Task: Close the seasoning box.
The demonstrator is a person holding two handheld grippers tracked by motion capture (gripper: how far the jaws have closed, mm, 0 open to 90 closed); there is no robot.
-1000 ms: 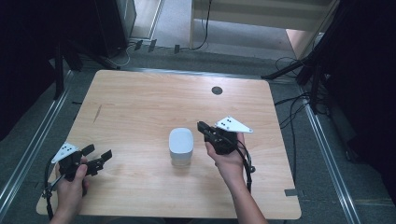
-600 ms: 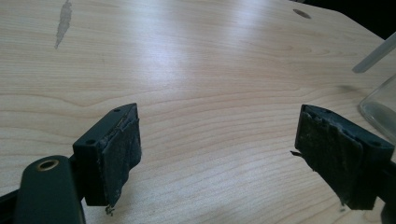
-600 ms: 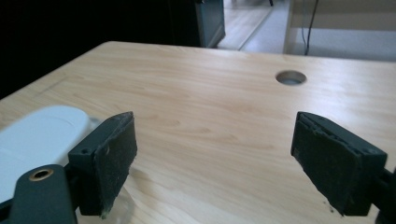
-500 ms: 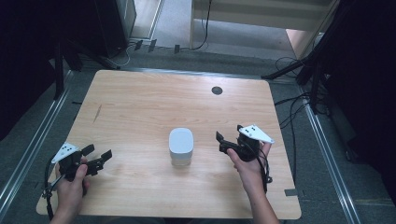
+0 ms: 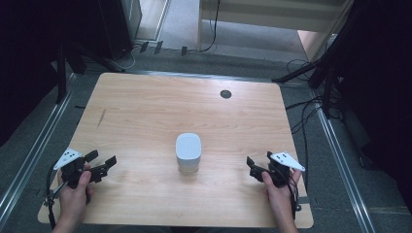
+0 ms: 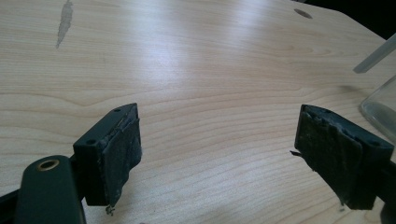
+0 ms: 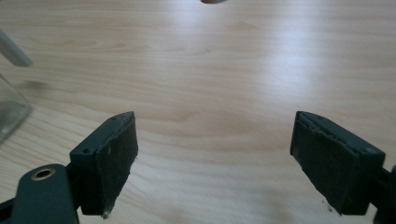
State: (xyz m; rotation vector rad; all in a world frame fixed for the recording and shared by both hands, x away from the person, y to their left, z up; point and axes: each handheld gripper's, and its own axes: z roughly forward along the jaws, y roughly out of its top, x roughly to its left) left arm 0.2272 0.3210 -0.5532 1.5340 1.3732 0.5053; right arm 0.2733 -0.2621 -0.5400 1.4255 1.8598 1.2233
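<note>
Jar with white lid stands upright near the middle of the table, slightly toward the person's side, touched by nothing. Judgement: the handling looks either finished or not begun; the jar is set down and both grippers sit well apart from it, one to each side, so nothing is visibly left in hand. Left gripper rests low at the near left corner, jaws wide apart, bare wood between them; its own view catches the glass edge of the jar far right. Right gripper sits near the right edge, jaws likewise spread wide and empty; jar glass at far left of its view.
</note>
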